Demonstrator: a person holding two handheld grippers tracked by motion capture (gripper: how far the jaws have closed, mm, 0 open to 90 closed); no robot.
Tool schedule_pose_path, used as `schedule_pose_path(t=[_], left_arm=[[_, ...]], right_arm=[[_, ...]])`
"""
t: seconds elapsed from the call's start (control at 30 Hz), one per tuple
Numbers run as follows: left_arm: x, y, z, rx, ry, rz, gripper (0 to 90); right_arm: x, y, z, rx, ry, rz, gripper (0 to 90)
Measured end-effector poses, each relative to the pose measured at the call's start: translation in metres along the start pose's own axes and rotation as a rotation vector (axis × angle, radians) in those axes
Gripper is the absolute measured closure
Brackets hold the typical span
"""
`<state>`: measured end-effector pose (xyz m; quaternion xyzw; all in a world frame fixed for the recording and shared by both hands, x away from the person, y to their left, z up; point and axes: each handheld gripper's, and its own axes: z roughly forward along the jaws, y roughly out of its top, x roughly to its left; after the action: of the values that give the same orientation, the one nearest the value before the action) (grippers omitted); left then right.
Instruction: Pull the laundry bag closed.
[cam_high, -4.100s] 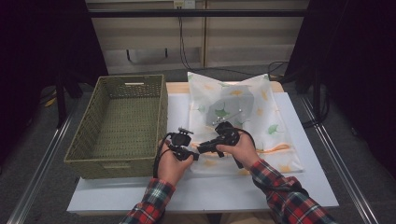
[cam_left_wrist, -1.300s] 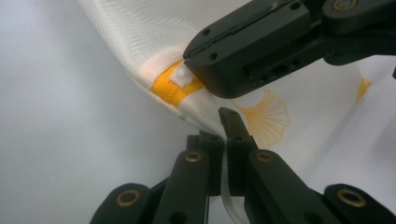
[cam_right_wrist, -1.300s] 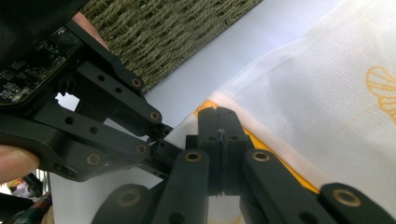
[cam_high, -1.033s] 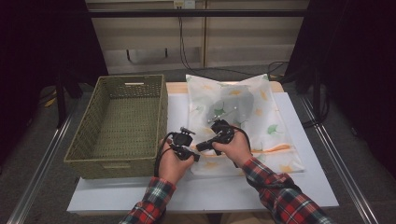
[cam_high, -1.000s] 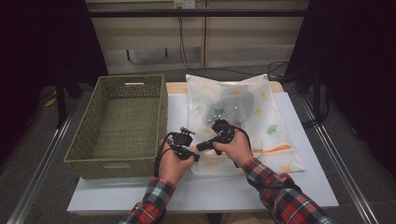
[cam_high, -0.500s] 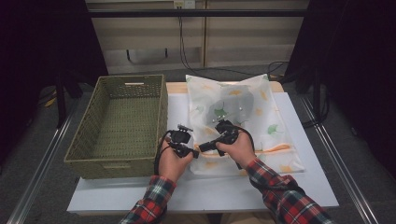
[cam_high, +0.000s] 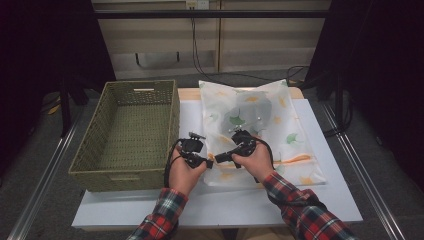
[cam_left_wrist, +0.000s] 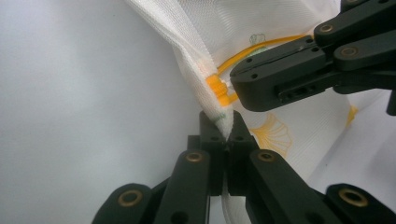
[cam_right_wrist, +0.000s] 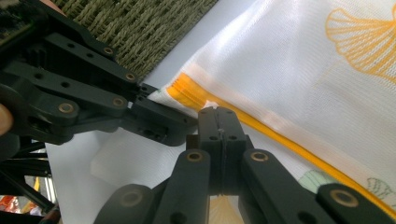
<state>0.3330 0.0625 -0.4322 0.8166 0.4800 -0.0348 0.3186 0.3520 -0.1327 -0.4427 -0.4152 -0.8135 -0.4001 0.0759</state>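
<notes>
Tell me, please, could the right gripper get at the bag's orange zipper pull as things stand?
Probably yes: the right gripper is shut at the zipper pull, while the left gripper pinches the mesh bag beside it.

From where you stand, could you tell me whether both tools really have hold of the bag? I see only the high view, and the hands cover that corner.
Observer: Yes for the left tool. The left gripper view shows its jaws shut on the folded edge of the mesh bag.
Operator: Thank you. And the right one?
Observer: The right tool is closed on the orange zipper pull, just beyond the left tool's tips.
Operator: Is the zipper open there?
Observer: In the right gripper view the orange zipper looks closed where it runs away from the tool.
</notes>
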Motion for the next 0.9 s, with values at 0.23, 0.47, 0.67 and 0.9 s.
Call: schedule_pose_path(t=[0.23, 0.47, 0.67, 0.9], left_arm=[[0.000, -0.001, -0.001, 0.005, -0.008, -0.012, 89.0], [-0.001, 0.000, -0.002, 0.004, -0.003, -0.028, 89.1], [-0.002, 0.001, -0.002, 0.012, -0.009, -0.031, 89.1], [-0.002, 0.002, -0.003, 0.013, -0.005, -0.028, 89.1]], right_arm=[[0.001, -0.002, 0.001, 0.000, -0.027, -0.021, 90.0], [-0.001, -0.006, 0.000, 0.005, -0.051, -0.011, 90.0], [-0.003, -0.008, -0.003, -0.001, -0.066, -0.021, 90.0], [-0.005, -0.011, -0.007, 0.006, -0.073, -0.013, 90.0]])
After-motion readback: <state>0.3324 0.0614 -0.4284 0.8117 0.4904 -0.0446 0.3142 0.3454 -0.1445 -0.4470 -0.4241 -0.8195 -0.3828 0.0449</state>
